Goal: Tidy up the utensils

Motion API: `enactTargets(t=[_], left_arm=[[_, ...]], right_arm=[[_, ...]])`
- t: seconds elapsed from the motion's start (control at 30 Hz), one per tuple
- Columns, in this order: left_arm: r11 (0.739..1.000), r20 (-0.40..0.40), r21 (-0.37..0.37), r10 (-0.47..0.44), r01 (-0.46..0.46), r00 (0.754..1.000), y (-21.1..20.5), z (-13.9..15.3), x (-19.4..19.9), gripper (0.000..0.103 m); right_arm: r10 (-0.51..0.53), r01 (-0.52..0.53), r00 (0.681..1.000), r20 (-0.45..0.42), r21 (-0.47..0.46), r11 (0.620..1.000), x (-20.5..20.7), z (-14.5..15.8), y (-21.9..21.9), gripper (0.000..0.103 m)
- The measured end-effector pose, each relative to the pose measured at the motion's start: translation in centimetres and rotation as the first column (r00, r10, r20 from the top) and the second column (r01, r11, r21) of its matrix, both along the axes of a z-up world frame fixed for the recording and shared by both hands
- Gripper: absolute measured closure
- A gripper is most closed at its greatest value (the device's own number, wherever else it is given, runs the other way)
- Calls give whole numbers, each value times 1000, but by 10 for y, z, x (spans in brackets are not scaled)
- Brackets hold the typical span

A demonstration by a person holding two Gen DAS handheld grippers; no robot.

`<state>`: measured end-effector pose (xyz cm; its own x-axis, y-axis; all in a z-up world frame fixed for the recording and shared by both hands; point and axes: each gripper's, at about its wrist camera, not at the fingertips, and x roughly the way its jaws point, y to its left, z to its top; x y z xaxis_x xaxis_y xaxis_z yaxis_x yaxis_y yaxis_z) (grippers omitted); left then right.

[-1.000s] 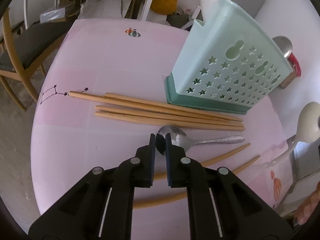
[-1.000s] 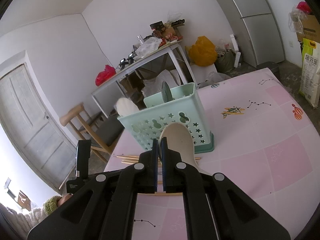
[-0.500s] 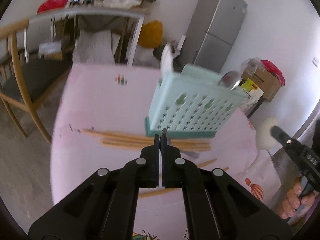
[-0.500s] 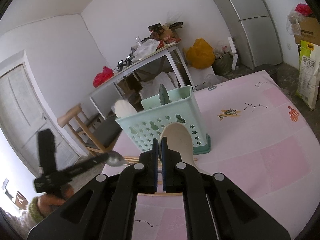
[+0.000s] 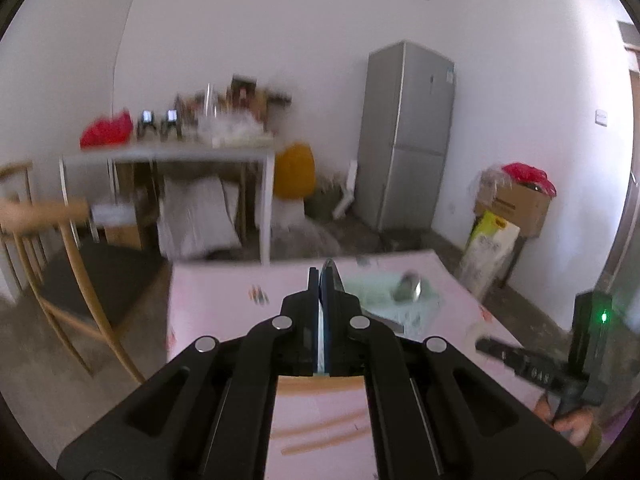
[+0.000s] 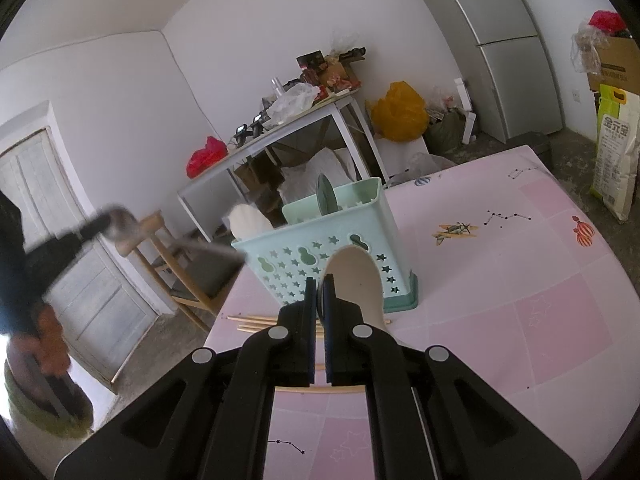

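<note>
My left gripper (image 5: pixel 320 276) is shut on the bowl of a metal spoon (image 5: pixel 335 276), held high above the pink table (image 5: pixel 216 304). In the right wrist view that spoon (image 6: pixel 120 222) is blurred at the left, its handle reaching toward the mint-green utensil basket (image 6: pixel 304 256). The basket holds a green spoon (image 6: pixel 326 194) and a white one (image 6: pixel 250 220). My right gripper (image 6: pixel 319 284) is shut on a cream spoon (image 6: pixel 354 272) just in front of the basket. Wooden chopsticks (image 6: pixel 256 320) lie on the table beside it.
A wooden chair (image 6: pixel 188 264) stands past the table's left edge, with a cluttered white side table (image 6: pixel 280 140) behind it. A grey fridge (image 6: pixel 508 52), a yellow bag (image 6: pixel 400 112) and a sack (image 6: pixel 616 152) line the far wall. A white door (image 6: pixel 80 280) is at the left.
The left gripper closed on the metal spoon's bowl and lifted it off the table, tilting up toward the room. The right gripper and its cream spoon stayed put.
</note>
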<state>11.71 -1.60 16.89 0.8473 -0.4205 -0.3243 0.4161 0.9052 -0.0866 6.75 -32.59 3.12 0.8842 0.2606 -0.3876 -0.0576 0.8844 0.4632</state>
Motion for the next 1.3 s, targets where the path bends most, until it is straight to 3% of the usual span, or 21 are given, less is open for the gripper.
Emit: enactTargets(t=[0.13,0.43,0.67,0.77,0.87,1.03,1.13,1.3], left_arm=[[995,106,84,38,-47,994,-16,18,6,103],[971,199,224,35,-80,979,-60,19,30,103],[930,180,357,24,-89,983,-91,-11,55,103],[923,152,380,9,-67,988,-98,-20,61,103],[925,107,378,-9,-33,994,-104,-27,69,102],[957,15,282,-69,62,998,-99,-35,80,101],[968,-12,236,-80,81,997,-92,-39,82,89],[984,-64,160,-69,78,996,-72,-48,80,83]], right_arm=[[1,-1,1000,4,5,1000,1,0,-1,100],[6,-6,1000,10,19,1000,2,-2,-2,100],[13,-14,1000,12,19,1000,4,-2,-2,100],[15,-15,1000,12,19,1000,4,-2,-2,100],[16,-16,1000,11,16,1000,5,-2,-1,100],[16,-16,1000,7,11,1000,5,-1,1,100],[14,-14,1000,5,5,1000,4,-1,2,100],[5,-5,1000,2,-5,1000,5,-1,3,100]])
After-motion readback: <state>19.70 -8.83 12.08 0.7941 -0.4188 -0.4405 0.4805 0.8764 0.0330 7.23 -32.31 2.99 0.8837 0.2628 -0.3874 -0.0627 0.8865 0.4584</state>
